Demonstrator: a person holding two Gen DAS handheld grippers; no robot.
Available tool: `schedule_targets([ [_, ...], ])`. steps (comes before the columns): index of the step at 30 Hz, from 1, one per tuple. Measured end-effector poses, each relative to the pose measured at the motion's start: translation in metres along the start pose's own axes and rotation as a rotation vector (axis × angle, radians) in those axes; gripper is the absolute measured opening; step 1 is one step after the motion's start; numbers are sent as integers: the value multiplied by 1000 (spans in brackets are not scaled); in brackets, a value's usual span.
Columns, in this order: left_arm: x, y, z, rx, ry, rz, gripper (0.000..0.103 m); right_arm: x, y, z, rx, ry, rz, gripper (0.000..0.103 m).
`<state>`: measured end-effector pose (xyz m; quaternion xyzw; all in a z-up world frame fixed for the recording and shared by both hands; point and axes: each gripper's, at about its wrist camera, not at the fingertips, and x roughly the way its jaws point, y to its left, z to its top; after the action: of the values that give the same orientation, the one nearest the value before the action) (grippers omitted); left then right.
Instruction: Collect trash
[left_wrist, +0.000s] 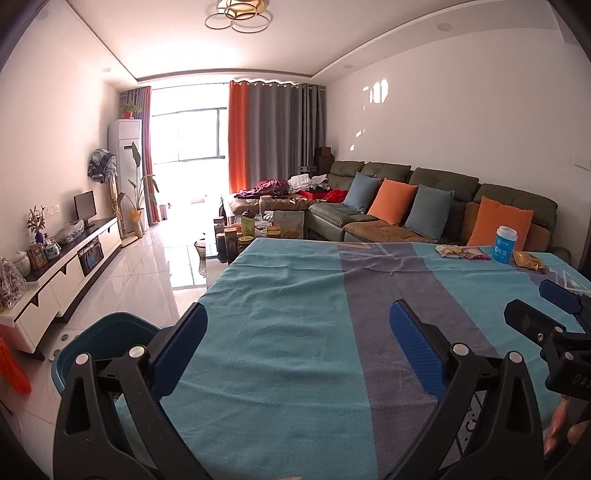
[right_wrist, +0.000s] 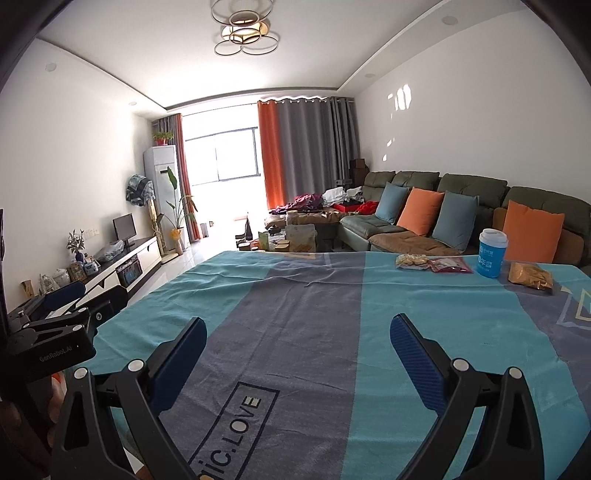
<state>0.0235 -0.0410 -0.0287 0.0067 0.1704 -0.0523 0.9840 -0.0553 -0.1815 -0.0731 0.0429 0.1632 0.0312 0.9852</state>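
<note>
Each gripper, left gripper (left_wrist: 299, 332) and right gripper (right_wrist: 299, 345), consists of two black moulded plastic arms with triangular cut-outs, joined by round silver pivot pins. Each arm ends in flat fingers (left_wrist: 417, 343) faced with dark blue ribbed pads. In the right wrist view, the left gripper's black housing (right_wrist: 51, 350) bears the white lettering "GenRobot.AI".

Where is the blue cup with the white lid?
The blue cup stands at the table's far right, between the red packet and the yellow snack bag, in front of the orange cushion.
</note>
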Motion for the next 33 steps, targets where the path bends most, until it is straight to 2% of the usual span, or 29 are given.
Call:
schedule_targets([
  [19, -15, -2, 6, 12, -68, 29, 97, -16, 1, 2, -13, -54, -53, 96],
  [33, -20, -4, 6, 20, -90, 47, 97, -23, -2, 5, 0, -89, -83, 96],
])
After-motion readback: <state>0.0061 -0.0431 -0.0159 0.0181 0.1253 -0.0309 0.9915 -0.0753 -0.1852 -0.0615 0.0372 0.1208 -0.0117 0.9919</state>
